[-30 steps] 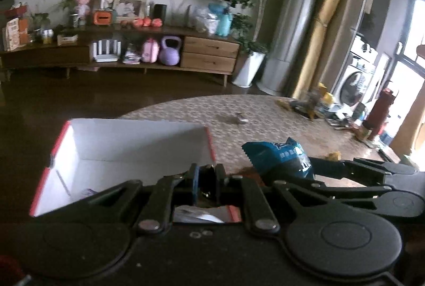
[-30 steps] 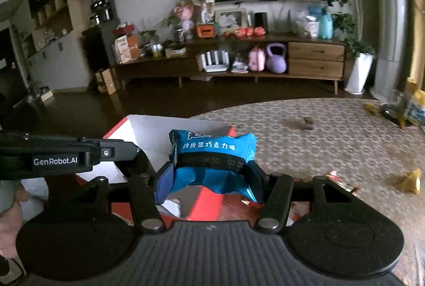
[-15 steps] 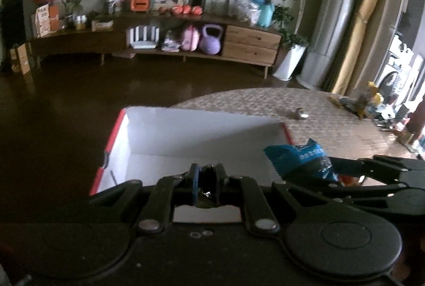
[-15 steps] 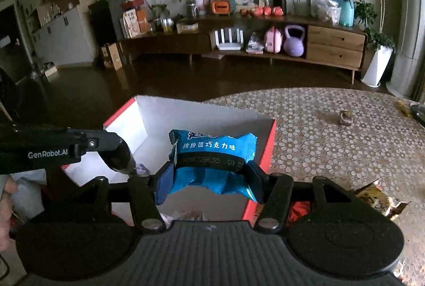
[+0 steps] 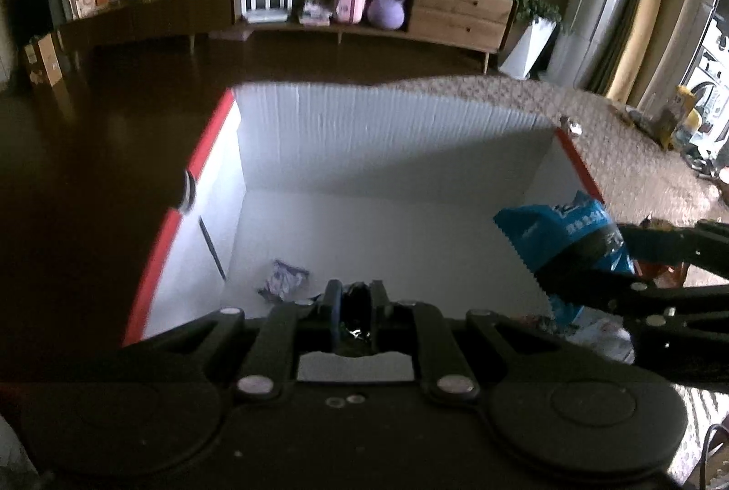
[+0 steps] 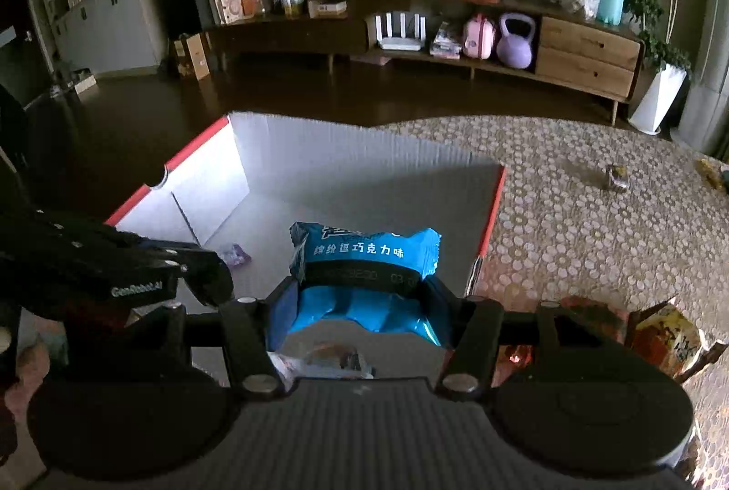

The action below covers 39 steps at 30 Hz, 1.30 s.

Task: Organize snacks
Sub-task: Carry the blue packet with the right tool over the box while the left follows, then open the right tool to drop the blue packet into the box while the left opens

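Note:
A white box with red rims (image 5: 387, 144) stands open at the table's near left; it also shows in the right wrist view (image 6: 346, 180). My right gripper (image 6: 362, 308) is shut on a blue snack packet (image 6: 364, 262) and holds it over the box's right side; the packet shows in the left wrist view (image 5: 565, 235). My left gripper (image 5: 355, 308) is shut on a small dark wrapped snack (image 5: 353, 319) above the box's near side. A purple wrapper (image 5: 282, 285) lies on the box floor.
The patterned tabletop (image 6: 592, 226) stretches right of the box, with a small wrapped item (image 6: 616, 176) far off. Orange and yellow snack packets (image 6: 665, 335) lie on the table near my right gripper. More packets lie under the right gripper in the box (image 6: 328, 358).
Both grippers have moved forward and left over the box, with their snacks still held. The box now fills more of both views.

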Each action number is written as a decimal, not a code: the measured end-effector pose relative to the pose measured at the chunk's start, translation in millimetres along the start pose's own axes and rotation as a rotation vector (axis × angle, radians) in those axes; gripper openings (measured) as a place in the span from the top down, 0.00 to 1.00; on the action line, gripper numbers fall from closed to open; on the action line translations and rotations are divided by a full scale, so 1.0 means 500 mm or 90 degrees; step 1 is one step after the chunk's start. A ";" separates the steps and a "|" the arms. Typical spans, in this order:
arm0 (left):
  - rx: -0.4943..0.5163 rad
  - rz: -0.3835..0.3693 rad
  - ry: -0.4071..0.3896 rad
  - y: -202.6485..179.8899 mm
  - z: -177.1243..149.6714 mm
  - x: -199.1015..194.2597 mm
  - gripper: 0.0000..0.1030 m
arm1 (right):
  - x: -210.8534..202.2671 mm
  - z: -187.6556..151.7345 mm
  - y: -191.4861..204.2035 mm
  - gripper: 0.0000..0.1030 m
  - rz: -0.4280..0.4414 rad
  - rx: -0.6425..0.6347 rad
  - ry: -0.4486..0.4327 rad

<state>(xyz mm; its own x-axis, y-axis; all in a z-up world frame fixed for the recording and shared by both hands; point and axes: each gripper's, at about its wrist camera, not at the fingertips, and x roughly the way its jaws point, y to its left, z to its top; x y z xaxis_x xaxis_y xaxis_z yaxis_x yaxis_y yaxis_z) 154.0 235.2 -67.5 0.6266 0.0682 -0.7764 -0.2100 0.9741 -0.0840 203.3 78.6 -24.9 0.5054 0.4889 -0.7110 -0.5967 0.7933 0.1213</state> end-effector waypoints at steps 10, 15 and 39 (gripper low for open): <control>0.006 0.003 0.012 -0.011 -0.019 -0.008 0.77 | -0.007 -0.021 -0.001 0.42 0.010 0.009 0.014; 0.002 0.003 0.000 -0.022 -0.018 -0.021 0.61 | -0.033 -0.025 0.000 0.39 0.017 0.011 0.001; 0.054 -0.034 -0.138 -0.150 -0.021 -0.204 0.13 | -0.262 -0.074 -0.075 0.17 -0.003 0.089 -0.121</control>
<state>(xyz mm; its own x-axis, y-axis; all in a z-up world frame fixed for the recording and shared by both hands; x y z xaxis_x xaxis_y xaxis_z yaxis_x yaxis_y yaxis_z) 98.0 152.8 11.3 0.7837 0.0522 -0.6190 -0.1147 0.9915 -0.0616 136.7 -28.7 38.2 0.6241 0.5341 -0.5702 -0.5084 0.8318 0.2227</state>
